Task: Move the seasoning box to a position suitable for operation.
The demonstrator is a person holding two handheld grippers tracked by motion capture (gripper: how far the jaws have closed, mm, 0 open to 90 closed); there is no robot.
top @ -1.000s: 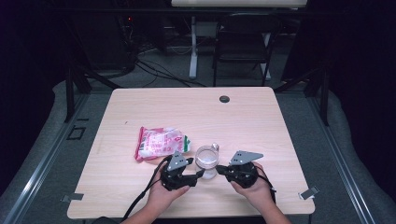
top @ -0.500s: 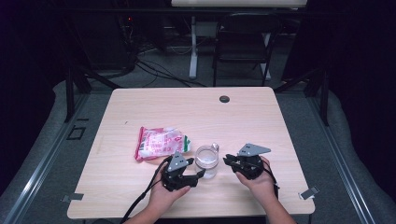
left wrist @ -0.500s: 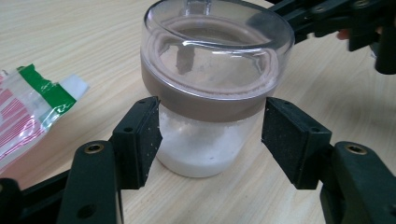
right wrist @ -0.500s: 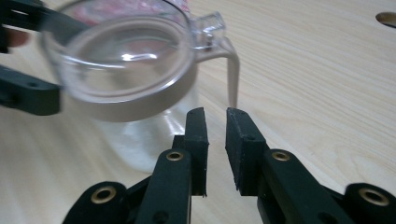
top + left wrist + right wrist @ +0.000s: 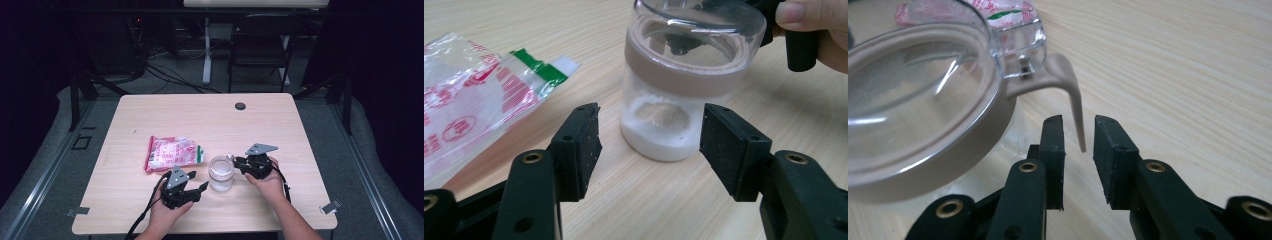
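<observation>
dark room, pale desk: your jar stands near the front edge beside the bag. left gripper gapes wide before it, ready to steady. right gripper, jaws just opening, straddles the latch unclamped.

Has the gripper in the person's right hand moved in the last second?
Yes. The right gripper has drawn back from the jar toward the table's right edge, its jaws just opening around the jar's clasp lever.
</observation>
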